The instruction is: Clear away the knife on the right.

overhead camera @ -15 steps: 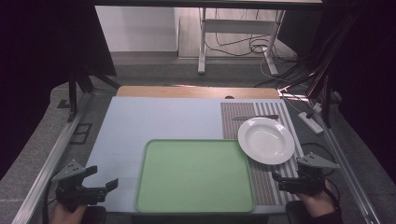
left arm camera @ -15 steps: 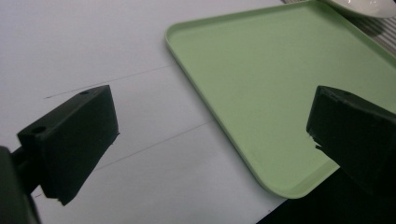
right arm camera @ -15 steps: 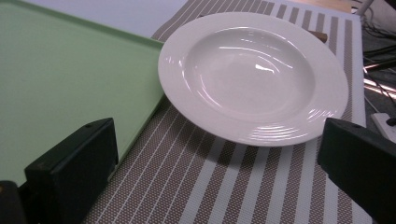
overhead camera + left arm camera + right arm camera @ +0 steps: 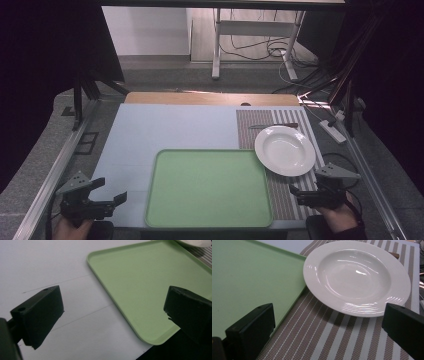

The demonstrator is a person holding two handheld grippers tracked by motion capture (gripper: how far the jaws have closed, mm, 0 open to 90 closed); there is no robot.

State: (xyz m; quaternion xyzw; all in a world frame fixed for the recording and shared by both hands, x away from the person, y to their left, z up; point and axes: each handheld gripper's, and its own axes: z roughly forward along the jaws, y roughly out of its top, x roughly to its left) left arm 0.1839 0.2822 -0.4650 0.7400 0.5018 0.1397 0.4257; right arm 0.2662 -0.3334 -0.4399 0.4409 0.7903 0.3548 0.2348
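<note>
Nothing has visibly moved since the earlier frame. Both grippers hover spread and empty at the surface's near edge. Right gripper (image 4: 306, 195) is nearer the plate (image 4: 285, 150), at its 11 o'clock; left gripper (image 4: 111, 196) faces the tray (image 4: 208, 220).

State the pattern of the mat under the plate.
The mat has brown and white stripes, clearest in the right gripper view.

Dim, dark edges; overhead glare on plate (image 4: 357, 277); grainy pics.
</note>
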